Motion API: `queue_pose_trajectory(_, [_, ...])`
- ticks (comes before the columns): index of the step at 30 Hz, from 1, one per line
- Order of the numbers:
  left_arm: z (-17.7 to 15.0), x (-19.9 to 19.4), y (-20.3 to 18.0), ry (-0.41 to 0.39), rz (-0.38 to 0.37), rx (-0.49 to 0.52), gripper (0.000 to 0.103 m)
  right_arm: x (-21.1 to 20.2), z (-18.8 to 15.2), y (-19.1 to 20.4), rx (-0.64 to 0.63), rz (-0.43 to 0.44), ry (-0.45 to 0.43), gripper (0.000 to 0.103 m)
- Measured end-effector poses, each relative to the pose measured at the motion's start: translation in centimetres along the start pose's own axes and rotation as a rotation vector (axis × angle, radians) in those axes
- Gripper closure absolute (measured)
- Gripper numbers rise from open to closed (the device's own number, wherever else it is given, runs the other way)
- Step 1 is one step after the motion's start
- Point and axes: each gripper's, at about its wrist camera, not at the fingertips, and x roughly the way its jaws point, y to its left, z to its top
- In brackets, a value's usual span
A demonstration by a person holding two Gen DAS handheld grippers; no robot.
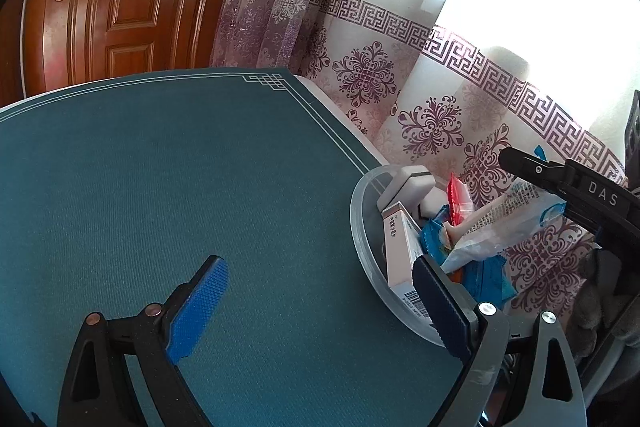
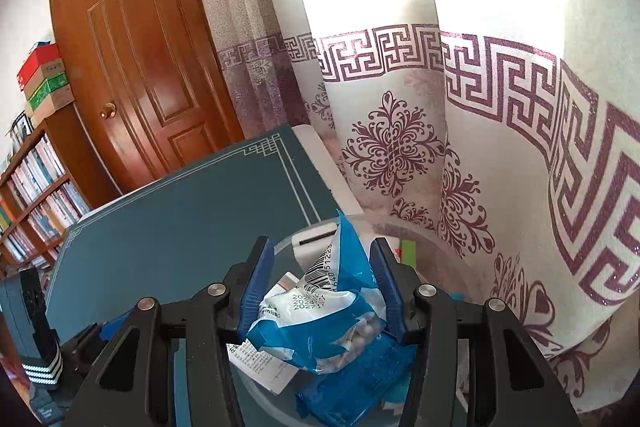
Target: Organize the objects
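Note:
A clear plastic bowl (image 1: 359, 227) stands at the right corner of the green mat (image 1: 160, 167), close to the curtain. It holds a white box (image 1: 400, 247), a white device (image 1: 408, 183), a red packet (image 1: 460, 199) and blue packets (image 1: 488, 279). My right gripper (image 2: 320, 243) is shut on a blue-and-white snack bag (image 2: 320, 319), which hangs over the bowl (image 2: 256, 399). The left wrist view shows the same bag (image 1: 508, 223) under the right gripper (image 1: 560, 179). My left gripper (image 1: 318, 263) is open with nothing in it, low over the mat, its right finger beside the bowl's rim.
A patterned white-and-purple curtain (image 2: 460, 155) hangs right behind the bowl and the table's far edge. A brown wooden door (image 2: 140, 67) is at the back left, with a bookshelf (image 2: 36, 195) beside it. The green mat (image 2: 180, 227) stretches left of the bowl.

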Motion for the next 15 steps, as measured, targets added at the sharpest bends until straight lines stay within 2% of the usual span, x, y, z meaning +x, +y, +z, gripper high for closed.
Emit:
queue_pose_trajectory(9, [-0.1, 0.0, -0.2, 0.003, 0.0, 0.007, 0.007, 3.0, 2.0, 0.6, -0.067, -0.049, 0.076, 0.051])
queue_pose_trajectory(15, [-0.1, 0.0, -0.2, 0.003, -0.002, 0.01, 0.007, 4.8, 1.6, 0.7, -0.105, -0.07, 0.146, 0.051])
